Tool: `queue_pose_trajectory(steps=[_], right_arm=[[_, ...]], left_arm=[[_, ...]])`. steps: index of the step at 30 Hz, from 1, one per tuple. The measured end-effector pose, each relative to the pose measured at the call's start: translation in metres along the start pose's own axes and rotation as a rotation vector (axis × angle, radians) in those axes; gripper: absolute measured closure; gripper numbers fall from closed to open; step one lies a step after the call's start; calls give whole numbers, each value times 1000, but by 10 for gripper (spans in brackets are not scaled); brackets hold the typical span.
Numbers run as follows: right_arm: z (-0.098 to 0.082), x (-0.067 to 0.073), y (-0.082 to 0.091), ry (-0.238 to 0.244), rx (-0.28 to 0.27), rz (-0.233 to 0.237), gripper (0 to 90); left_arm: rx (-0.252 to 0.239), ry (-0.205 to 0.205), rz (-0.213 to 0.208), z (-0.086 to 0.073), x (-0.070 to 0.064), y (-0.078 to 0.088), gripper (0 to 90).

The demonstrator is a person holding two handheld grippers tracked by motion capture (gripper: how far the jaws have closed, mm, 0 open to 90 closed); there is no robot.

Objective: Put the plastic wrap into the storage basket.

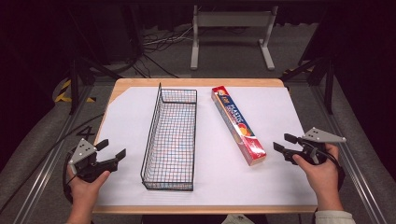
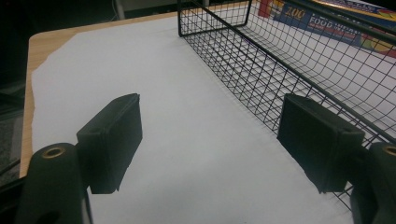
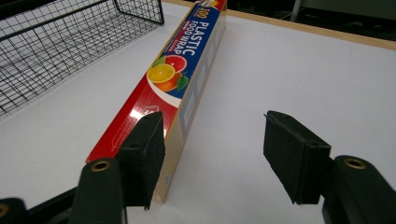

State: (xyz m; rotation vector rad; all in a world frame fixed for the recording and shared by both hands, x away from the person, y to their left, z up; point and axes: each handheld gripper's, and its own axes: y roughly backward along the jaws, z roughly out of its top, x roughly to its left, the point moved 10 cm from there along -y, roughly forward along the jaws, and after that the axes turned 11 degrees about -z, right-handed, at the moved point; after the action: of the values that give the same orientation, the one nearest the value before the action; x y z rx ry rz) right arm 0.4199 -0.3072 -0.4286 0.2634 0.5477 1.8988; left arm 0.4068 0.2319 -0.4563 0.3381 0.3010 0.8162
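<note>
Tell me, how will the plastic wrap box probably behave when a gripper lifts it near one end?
The plastic wrap box is long and narrow, so gripped at one end it would likely droop or swing. Its flat sides suggest it will not roll. The glossy cardboard may slip between pads.

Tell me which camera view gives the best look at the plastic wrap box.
The high view: the whole plastic wrap box lies flat right of the wire basket. The right gripper view shows its label close, near end partly behind a jaw. The left gripper view catches a corner through mesh.
</note>
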Motion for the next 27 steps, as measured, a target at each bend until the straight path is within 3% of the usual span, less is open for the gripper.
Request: queue_pose_trajectory(steps=[8,12,20,27], right_arm=[[32,3,-9,28,0,2,357],[40,3,-13,27,2,5,343],[55,5,-23,71,6,12,320],[67,14,-32,39,31,59,332]], left_arm=[[0,3,8,0,2,1,224],[-6,5,9,0,2,2,224],[-1,7,3,-1,1,1,224],[3,2,6,-2,2,0,224]])
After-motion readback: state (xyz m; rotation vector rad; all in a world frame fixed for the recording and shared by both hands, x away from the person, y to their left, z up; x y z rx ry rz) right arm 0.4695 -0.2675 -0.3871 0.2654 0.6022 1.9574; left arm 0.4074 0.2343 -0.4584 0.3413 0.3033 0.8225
